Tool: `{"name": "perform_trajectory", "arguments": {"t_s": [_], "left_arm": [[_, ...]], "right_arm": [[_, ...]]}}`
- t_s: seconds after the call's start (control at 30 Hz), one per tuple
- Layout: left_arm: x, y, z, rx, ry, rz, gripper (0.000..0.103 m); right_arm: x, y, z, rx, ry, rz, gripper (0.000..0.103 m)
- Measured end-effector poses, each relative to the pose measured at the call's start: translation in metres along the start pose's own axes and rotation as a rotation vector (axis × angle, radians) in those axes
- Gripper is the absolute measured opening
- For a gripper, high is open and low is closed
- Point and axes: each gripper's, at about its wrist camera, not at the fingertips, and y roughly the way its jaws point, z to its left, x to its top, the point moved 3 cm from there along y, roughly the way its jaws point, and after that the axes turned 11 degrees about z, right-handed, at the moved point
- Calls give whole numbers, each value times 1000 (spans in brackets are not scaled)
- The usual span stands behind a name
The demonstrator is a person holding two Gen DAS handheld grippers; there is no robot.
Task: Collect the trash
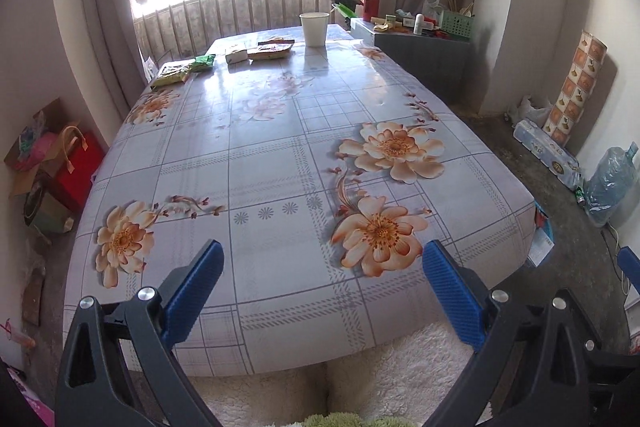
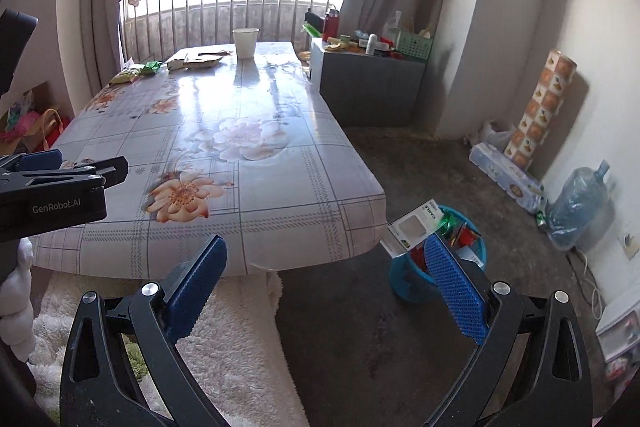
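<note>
Reaching for wrappers point(image 1: 176, 73) at eleven o'clock on the floral-clothed counter point(image 1: 280, 167): both grippers' jaws gape, empty. Approach low, then carry each to the blue plastic bin point(image 2: 404, 277).

Table point(image 1: 280, 163) cloth pale grey plaid with orange flowers; white cup point(image 1: 314, 29) at its far end; blue bin point(image 2: 412, 279) beside its near corner.

"GenRobot.AI" stands on the left gripper's point(image 2: 60, 183) black body — "CABLE", inverted, on the white card point(image 2: 414, 227).
</note>
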Motion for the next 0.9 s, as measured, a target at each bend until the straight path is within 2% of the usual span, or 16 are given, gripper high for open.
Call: {"name": "perform_trajectory", "arguments": {"t_s": [0.33, 0.9], "left_arm": [[-10, 0, 0, 11, -24, 36, 97], [-7, -9, -10, -7, -6, 13, 97]], "right_arm": [[-13, -9, -6, 21, 51, 16, 95], [-17, -16, -27, -29, 47, -2, 95]]}}
